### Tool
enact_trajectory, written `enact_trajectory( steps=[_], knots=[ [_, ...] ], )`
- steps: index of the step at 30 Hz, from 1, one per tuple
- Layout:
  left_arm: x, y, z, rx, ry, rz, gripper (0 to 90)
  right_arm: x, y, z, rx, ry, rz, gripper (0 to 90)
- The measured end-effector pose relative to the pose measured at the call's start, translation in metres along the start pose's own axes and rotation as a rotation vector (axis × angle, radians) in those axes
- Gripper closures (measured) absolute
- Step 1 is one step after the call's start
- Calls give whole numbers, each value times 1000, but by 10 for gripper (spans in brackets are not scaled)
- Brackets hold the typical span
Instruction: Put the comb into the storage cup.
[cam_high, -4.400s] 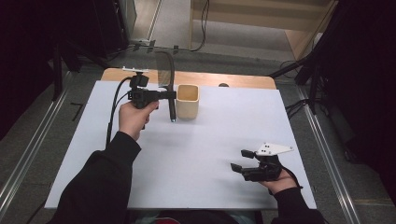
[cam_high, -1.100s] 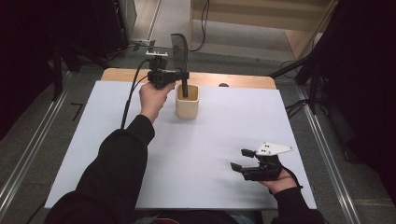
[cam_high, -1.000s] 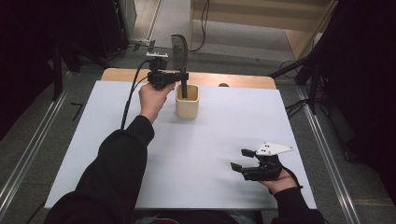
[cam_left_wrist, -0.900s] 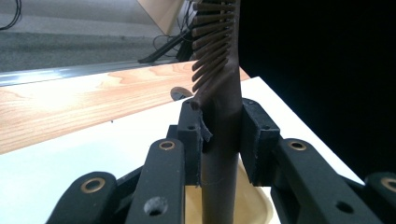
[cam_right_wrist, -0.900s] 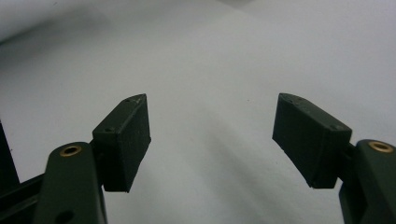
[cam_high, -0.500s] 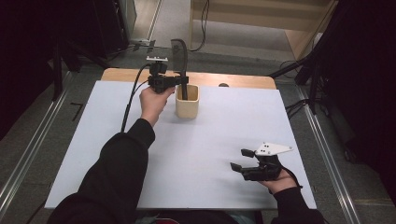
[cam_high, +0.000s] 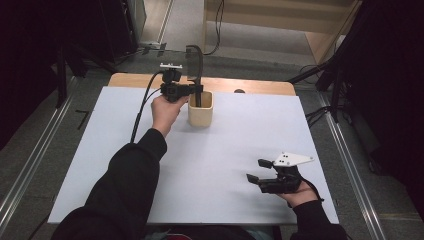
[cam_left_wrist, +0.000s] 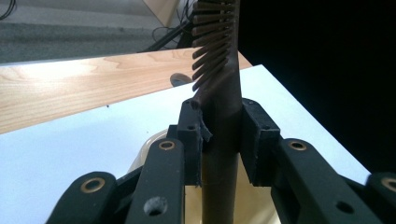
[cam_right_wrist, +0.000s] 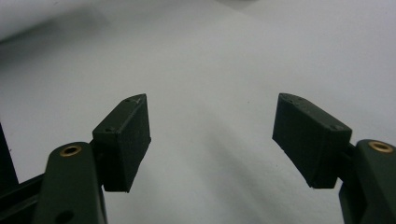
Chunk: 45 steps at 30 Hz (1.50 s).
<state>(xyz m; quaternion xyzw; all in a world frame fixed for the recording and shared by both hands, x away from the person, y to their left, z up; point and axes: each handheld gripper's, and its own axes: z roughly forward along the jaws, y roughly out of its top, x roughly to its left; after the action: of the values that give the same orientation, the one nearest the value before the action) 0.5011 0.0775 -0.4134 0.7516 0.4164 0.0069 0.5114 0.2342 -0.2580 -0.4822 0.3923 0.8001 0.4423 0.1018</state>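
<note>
The comb's (cam_left_wrist: 219, 88) top is cut off by the frame, its lower end hidden inside the cup (cam_high: 201, 114).

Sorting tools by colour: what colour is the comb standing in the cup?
Dark brown; the comb shows best in the left gripper view.

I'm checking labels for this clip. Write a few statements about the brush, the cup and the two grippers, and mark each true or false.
1. The left gripper is shut on the brush. True.
2. The brush lies flat on the table. False: it stands upright, its lower end in the cream cup.
3. The right gripper holds a second brush. False: its jaws are open with nothing between them.
4. The cup stands near the far edge of the white table. True.
</note>
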Motion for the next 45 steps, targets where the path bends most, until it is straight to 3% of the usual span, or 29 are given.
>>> enact_trajectory(
  steps=[7, 38, 41, 43, 45],
  knots=[
    [1, -2, 2, 12, -5, 16, 724, 0, 0, 0, 1, -1, -5, 258],
    [5, -7, 7, 19, -4, 1, 723, 1, 0, 0, 3, 1, -7, 258],
    [5, -6, 5, 17, -4, 15, 715, 1, 1, 1, 2, 4, -12, 258],
    [6, -5, 0, -4, 4, 29, 568, 1, 0, 1, 2, 2, -12, 258],
    [11, -3, -5, -24, 8, 9, 398, 1, 0, 0, 2, 1, -15, 258]
  ],
)
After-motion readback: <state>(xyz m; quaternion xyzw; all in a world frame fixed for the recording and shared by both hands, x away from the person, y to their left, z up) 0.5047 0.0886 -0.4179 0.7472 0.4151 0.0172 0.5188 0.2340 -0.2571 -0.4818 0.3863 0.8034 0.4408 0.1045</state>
